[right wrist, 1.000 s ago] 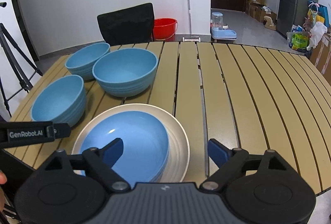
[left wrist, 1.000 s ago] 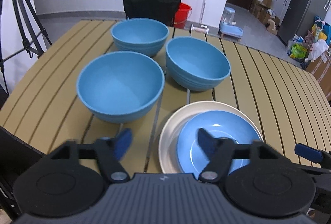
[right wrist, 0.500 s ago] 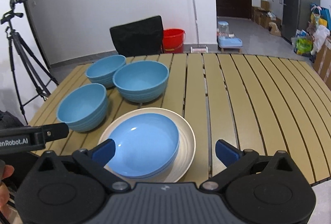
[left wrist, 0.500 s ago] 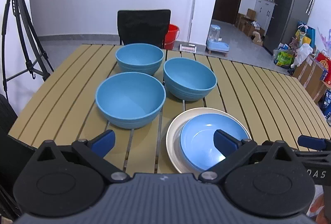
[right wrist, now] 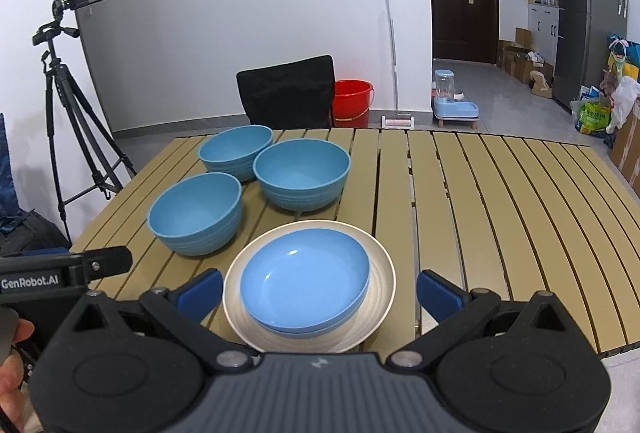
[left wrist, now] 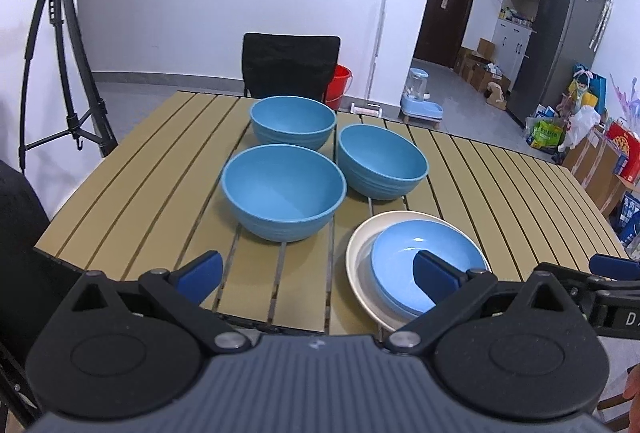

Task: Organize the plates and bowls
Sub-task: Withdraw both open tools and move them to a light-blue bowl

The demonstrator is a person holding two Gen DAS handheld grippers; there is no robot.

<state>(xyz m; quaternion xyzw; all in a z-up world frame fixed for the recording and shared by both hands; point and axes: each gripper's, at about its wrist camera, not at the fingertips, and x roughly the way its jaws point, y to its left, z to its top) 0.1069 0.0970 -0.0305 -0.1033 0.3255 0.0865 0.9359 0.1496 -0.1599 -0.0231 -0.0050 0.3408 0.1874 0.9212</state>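
Observation:
Three blue bowls stand apart on the slatted table: a near one (left wrist: 283, 191) (right wrist: 196, 211), a right one (left wrist: 382, 161) (right wrist: 302, 173) and a far one (left wrist: 293, 121) (right wrist: 236, 151). A blue plate (left wrist: 420, 265) (right wrist: 305, 279) lies on a cream plate (left wrist: 356, 257) (right wrist: 380, 297) at the front edge. My left gripper (left wrist: 316, 275) is open and empty, held back over the table's front edge. My right gripper (right wrist: 318, 291) is open and empty, its fingers on either side of the stacked plates but nearer the camera.
A black chair (left wrist: 290, 67) stands behind the table (left wrist: 500, 193), with a red bucket (right wrist: 352, 101) and a mop by the wall. A tripod (left wrist: 60, 45) stands at the left. A fridge (left wrist: 560, 41), boxes and bags are at the right.
Both grippers have pulled back and risen from the plates and bowls. The left gripper's fingers have spread wider. The dishes have not moved.

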